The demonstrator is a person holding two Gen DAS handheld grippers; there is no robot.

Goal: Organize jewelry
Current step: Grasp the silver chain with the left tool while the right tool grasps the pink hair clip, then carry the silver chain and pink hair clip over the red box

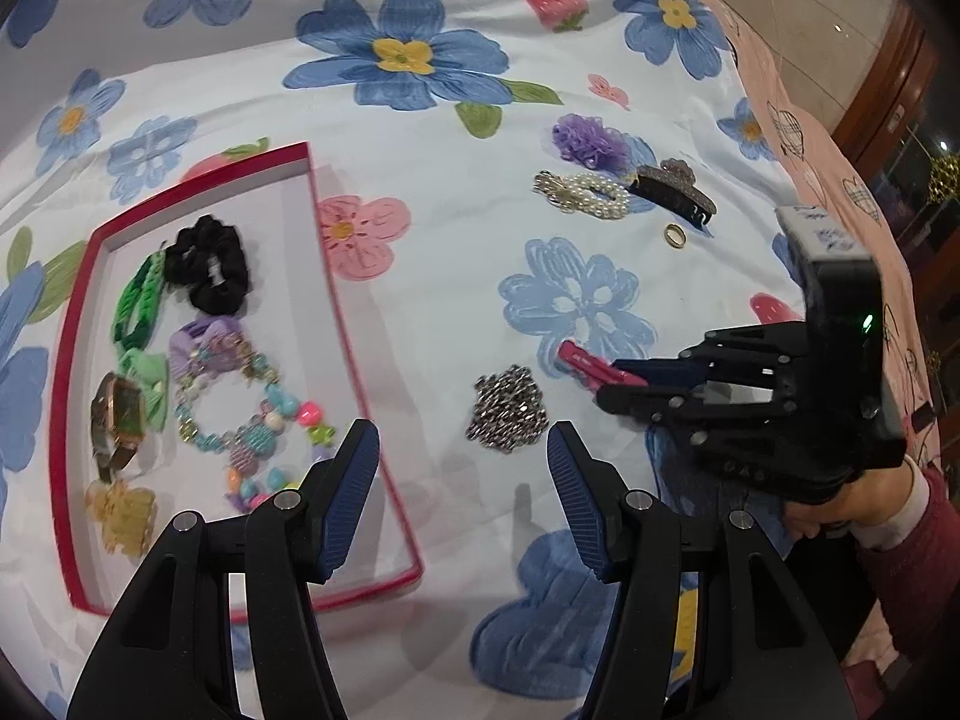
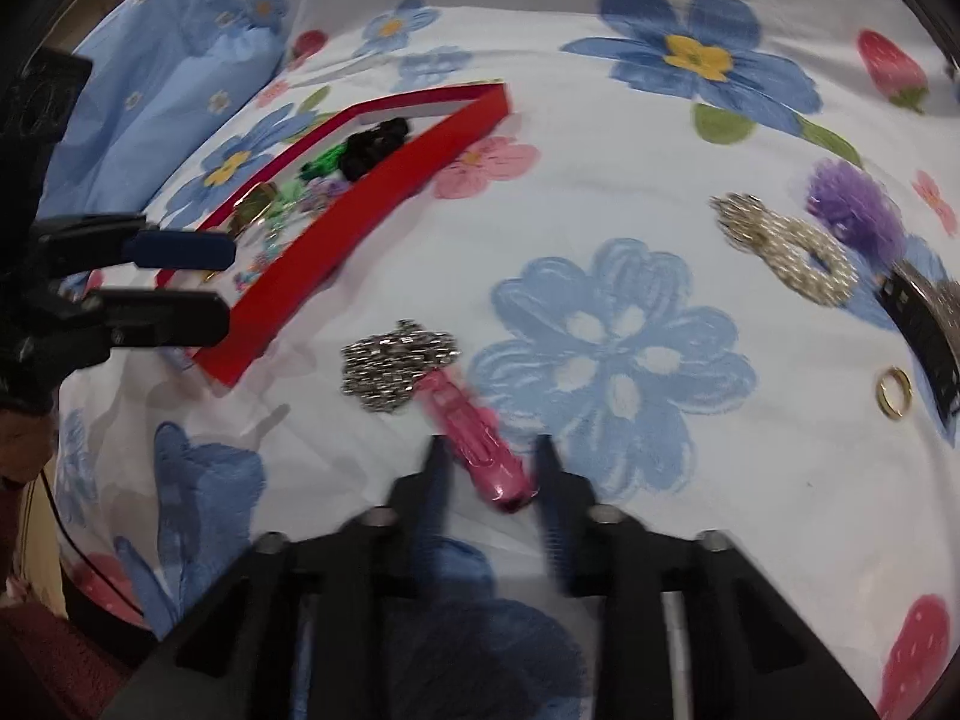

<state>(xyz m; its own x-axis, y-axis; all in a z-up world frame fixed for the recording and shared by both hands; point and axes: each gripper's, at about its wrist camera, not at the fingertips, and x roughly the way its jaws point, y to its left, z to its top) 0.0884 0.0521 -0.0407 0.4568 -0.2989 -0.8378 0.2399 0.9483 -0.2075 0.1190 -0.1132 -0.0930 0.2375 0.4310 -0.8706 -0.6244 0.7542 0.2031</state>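
On the flowered bed sheet lies a red-rimmed box (image 1: 336, 300) holding a black scrunchie (image 1: 210, 267), a green chain (image 1: 141, 306), a watch (image 1: 120, 420) and a beaded bracelet (image 1: 252, 414). My left gripper (image 1: 459, 438) stands open over the box's right edge, with nothing between its fingers. Just beyond it lies a silver chain pile (image 1: 509, 417). My right gripper (image 2: 489, 450) is shut on a pink hair clip (image 2: 480, 438) that rests on the sheet beside the silver chain pile (image 2: 399, 366). From the left wrist view, the right gripper (image 1: 606, 381) pinches the pink hair clip (image 1: 576, 358) at its tips.
Loose on the sheet farther off are a purple flower scrunchie (image 1: 591, 141), a pearl clip (image 1: 582, 195), a dark claw clip (image 1: 678, 189) and a gold ring (image 1: 675, 235). A pink cloth (image 1: 840, 168) covers the bed's right edge. A hand in a red sleeve (image 1: 900, 516) holds the right gripper.
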